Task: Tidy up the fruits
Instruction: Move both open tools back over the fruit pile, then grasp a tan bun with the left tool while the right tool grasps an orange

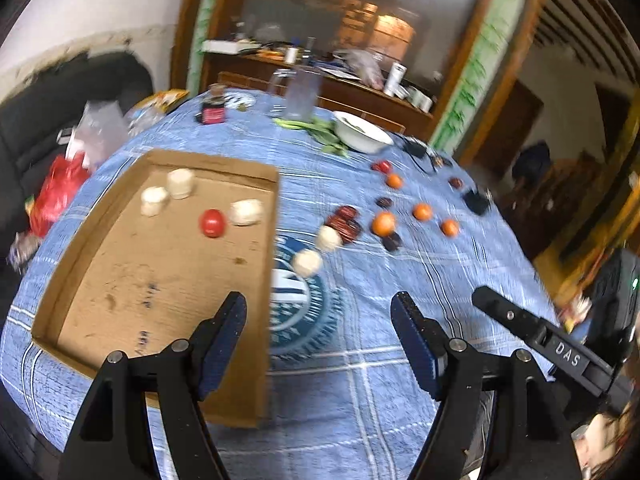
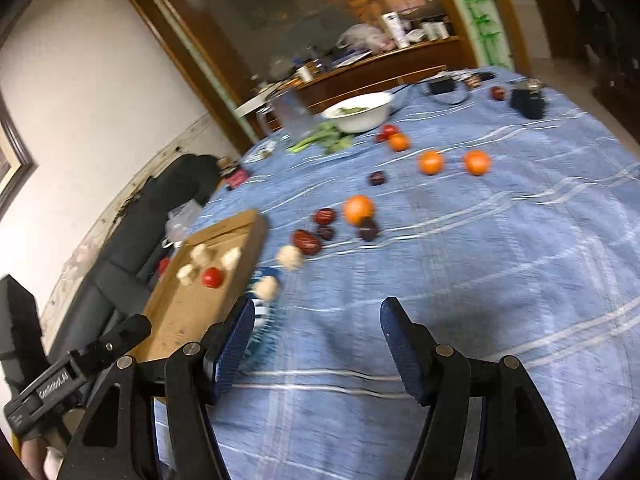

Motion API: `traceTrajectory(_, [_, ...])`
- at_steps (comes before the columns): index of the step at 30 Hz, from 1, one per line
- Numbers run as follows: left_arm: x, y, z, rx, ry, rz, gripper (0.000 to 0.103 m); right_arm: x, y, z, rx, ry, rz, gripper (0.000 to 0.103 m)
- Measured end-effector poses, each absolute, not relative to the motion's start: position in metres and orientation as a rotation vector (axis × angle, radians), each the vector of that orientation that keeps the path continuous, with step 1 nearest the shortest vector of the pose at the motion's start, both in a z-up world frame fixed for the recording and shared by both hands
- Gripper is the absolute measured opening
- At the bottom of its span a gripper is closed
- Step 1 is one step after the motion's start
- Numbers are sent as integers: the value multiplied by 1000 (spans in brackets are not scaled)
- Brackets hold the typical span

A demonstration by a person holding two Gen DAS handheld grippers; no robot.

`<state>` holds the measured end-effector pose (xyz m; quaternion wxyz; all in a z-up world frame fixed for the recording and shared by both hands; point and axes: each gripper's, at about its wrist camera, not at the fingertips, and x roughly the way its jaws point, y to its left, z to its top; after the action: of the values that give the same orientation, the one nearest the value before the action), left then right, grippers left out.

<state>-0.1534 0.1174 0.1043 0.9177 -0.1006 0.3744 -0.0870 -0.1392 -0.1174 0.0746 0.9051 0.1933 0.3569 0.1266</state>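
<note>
A shallow cardboard tray (image 1: 120,280) (image 2: 180,312) lies on the blue tablecloth and holds three pale fruits (image 1: 246,212) and a red tomato (image 1: 212,223) (image 2: 212,278). Two more pale fruits (image 1: 307,263) (image 2: 290,257) lie just right of the tray. Dark red dates (image 1: 346,224) (image 2: 307,241), several oranges (image 1: 383,223) (image 2: 358,209) and a second tomato (image 1: 383,167) (image 2: 387,131) are scattered beyond. My left gripper (image 1: 320,312) is open and empty above the tray's near right edge. My right gripper (image 2: 318,316) is open and empty above the bare cloth, to the right of the left gripper (image 2: 100,344).
A white bowl (image 1: 362,132) (image 2: 360,112) with greens (image 1: 320,128) beside it, a clear jug (image 1: 300,92), a dark jar (image 1: 214,110) and black gadgets (image 2: 528,100) stand at the far side. A red bag (image 1: 56,192) and a dark sofa (image 2: 132,240) are left of the table.
</note>
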Motion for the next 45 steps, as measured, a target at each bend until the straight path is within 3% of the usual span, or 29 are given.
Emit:
traceTrajectory(5, [-158, 81, 101, -114, 769, -225, 74, -144, -143, 72, 412, 717, 221, 70])
traceTrajectory(21, [-131, 72, 50, -152, 889, -226, 77, -131, -166, 35, 454, 759, 205, 70])
traceTrajectory(32, [-68, 63, 68, -61, 856, -284, 76, -93, -172, 41, 449, 813, 255, 70])
traceTrajectory(40, [-1, 50, 42, 22, 953, -283, 51, -16, -140, 52, 310, 890, 347, 70])
traceTrajectory(45, [16, 52, 29, 56, 987, -266, 51, 33, -118, 38, 298, 946, 384, 62])
